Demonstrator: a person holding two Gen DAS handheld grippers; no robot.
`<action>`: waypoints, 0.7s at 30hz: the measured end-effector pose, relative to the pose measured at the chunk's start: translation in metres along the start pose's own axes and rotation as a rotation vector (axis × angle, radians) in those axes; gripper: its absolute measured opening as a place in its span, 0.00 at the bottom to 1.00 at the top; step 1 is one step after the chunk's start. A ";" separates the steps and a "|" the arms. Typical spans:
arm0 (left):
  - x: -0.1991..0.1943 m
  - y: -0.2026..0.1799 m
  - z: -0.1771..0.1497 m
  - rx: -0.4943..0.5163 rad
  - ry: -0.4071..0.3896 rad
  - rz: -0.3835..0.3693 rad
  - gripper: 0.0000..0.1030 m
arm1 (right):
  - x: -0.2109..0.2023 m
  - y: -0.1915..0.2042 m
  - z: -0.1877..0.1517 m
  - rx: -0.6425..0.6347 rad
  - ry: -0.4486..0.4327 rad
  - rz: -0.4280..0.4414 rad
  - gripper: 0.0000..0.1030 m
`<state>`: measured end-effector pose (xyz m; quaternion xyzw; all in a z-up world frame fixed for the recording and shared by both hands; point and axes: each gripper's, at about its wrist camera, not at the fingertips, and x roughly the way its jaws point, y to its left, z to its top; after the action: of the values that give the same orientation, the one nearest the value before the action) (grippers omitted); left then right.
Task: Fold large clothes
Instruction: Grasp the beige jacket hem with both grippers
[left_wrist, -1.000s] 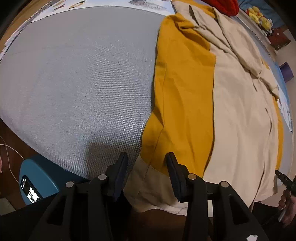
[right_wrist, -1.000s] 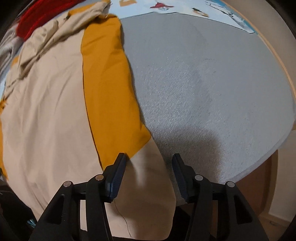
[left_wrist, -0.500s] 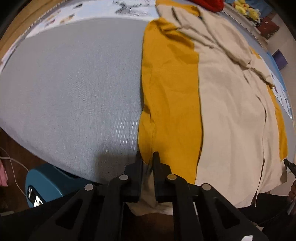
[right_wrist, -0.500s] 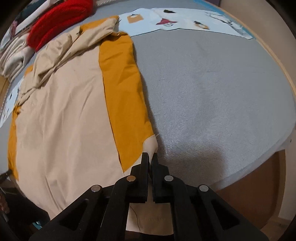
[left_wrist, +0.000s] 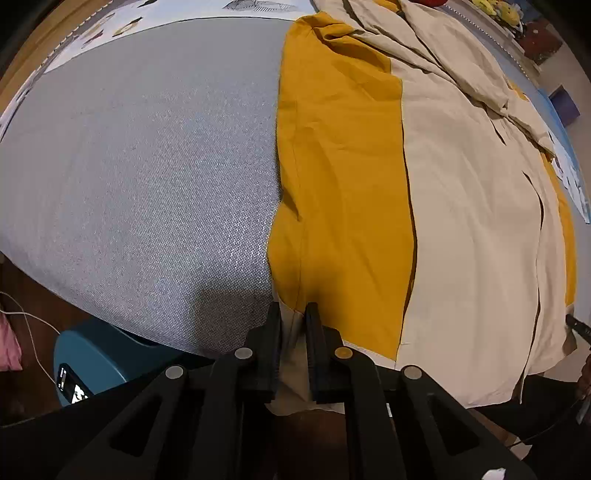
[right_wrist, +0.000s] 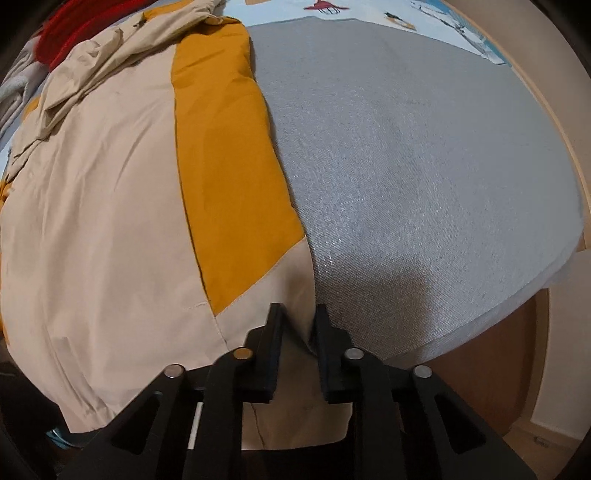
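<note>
Grey woven bed cover (left_wrist: 147, 166), printed sheet (left_wrist: 155, 18) along its far edge, wooden floor below the near edge. At far left, low down, a teal device (left_wrist: 96, 354) with a white cable (left_wrist: 33, 332) running past it.

Left gripper (left_wrist: 293, 314) points down at the near edge of the bed. Its jaws have just been closing and now pinch a beige fold at the hem of the garment (left_wrist: 461, 221); cloth bunches between the pads. The garment is a large beige and mustard piece, spread flat along the bed, mustard band on its left side here, rumpled beige folds at the far end. Red fabric (right_wrist: 66, 37) lies beyond that far end.

Right gripper (right_wrist: 299, 314) also points down, at the garment's opposite near corner, beside bare grey cover. Its jaws closed hard, then eased a little; they remain clamped on the beige hem, which hangs over the bed's edge beneath them.
</note>
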<state>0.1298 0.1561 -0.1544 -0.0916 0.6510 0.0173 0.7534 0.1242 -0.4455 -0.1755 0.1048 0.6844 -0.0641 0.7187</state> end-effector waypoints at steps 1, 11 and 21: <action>0.001 0.000 0.000 0.001 0.006 0.005 0.11 | 0.003 0.007 0.008 0.003 -0.003 -0.002 0.12; 0.011 -0.022 0.007 0.012 0.005 0.022 0.10 | 0.002 0.019 0.010 -0.015 -0.007 -0.021 0.10; 0.002 -0.036 -0.004 0.053 -0.026 0.041 0.04 | -0.023 0.031 0.006 0.007 -0.088 0.034 0.02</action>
<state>0.1309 0.1200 -0.1528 -0.0577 0.6431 0.0167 0.7634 0.1363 -0.4181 -0.1506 0.1157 0.6500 -0.0588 0.7488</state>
